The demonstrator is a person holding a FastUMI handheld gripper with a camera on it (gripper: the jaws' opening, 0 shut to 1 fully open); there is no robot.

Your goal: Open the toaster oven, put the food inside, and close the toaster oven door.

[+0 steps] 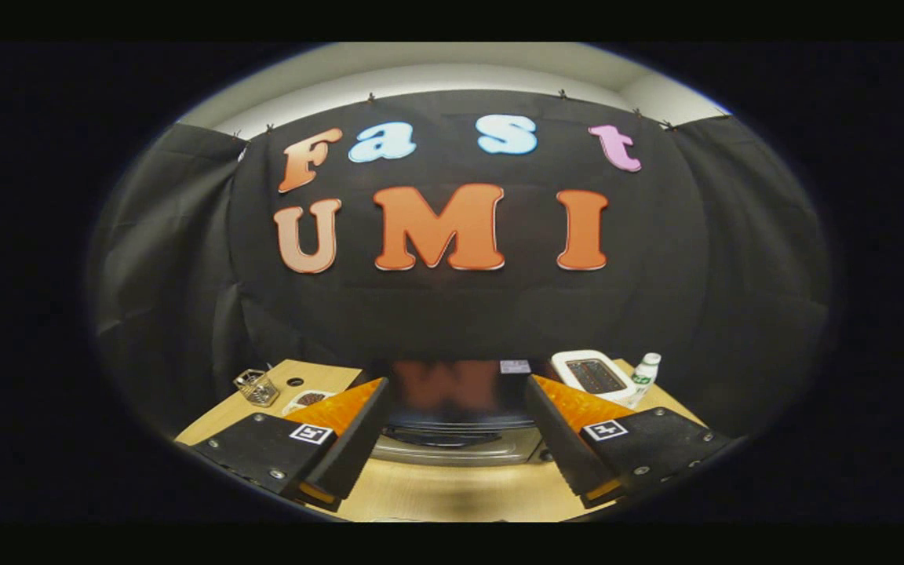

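- The scene is dim overall; the brightest band is the pale ceiling above the black cloth wall.
- Fisheye bending is strong: the cloth wall's top edge bows into an arc, and its side folds curve inward.
- The toaster oven has a glossy dark top that carries a blurred reddish reflection.
- A soft shadow lies on the wooden worktop just in front of the toaster oven, between the open tongs.
- Small things beside the toaster oven look soft and lack fine detail.
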